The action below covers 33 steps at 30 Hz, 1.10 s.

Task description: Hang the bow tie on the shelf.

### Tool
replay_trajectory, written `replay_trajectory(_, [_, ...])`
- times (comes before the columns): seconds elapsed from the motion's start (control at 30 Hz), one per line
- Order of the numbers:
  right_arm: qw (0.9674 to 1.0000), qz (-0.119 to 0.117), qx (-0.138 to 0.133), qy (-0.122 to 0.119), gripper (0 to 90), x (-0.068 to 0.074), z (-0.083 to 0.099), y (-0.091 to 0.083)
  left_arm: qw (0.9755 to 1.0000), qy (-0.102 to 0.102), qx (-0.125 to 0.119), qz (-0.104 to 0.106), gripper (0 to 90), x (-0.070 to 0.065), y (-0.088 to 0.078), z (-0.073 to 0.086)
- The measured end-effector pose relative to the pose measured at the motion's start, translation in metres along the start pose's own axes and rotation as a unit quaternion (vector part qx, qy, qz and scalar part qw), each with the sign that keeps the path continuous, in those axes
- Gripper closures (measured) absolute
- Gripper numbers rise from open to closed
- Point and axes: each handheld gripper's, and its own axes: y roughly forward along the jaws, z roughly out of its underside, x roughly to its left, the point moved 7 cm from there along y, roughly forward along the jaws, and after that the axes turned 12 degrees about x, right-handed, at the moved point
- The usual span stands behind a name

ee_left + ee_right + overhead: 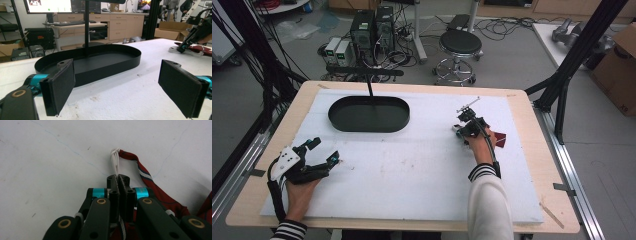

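Red striped cloth (160, 195) — white cord (115, 161) — flat on table's right

Beyond the bench (532, 165), past the left claw (323, 151), a grey floor (512, 55) carries a round black stool (460, 43), computer towers (373, 27) and tangled cables (507, 25). Wooden cabinets (120, 25) and a lit monitor (48, 5) stand farther back; cardboard boxes (619, 65) sit off to the right.

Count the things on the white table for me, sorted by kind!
Black tray: 1
Red cloth with white strings: 1
Grippers: 2, left gripper and right gripper
Total: 4
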Motion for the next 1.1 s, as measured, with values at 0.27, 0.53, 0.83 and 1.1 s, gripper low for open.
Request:
replay_trajectory(0.27, [0.999, -0.007, -0.044, 0.004, 87.3, 0.002, -0.004, -0.015, 1.0, -0.001, -0.001, -0.001, 14.3, 0.0, 0.0, 0.0])
replay_trajectory(0.53, [0.9927, -0.019, -0.118, 0.008, 87.4, 0.007, -0.012, -0.04, 1.0, -0.001, 0.0, -0.001, 14.3, 0.0, 0.0, 0.0])
replay_trajectory(0.83, [0.9819, -0.024, -0.188, 0.01, 87.4, 0.012, -0.017, -0.064, 1.0, 0.0, 0.0, -0.001, 14.3, 0.0, 0.0, 0.0])
replay_trajectory(1.1, [0.9704, -0.011, -0.241, 0.005, 87.4, 0.02, -0.022, -0.083, 1.0, 0.0, 0.0, -0.002, 14.3, 0.0, 0.0, 0.0])
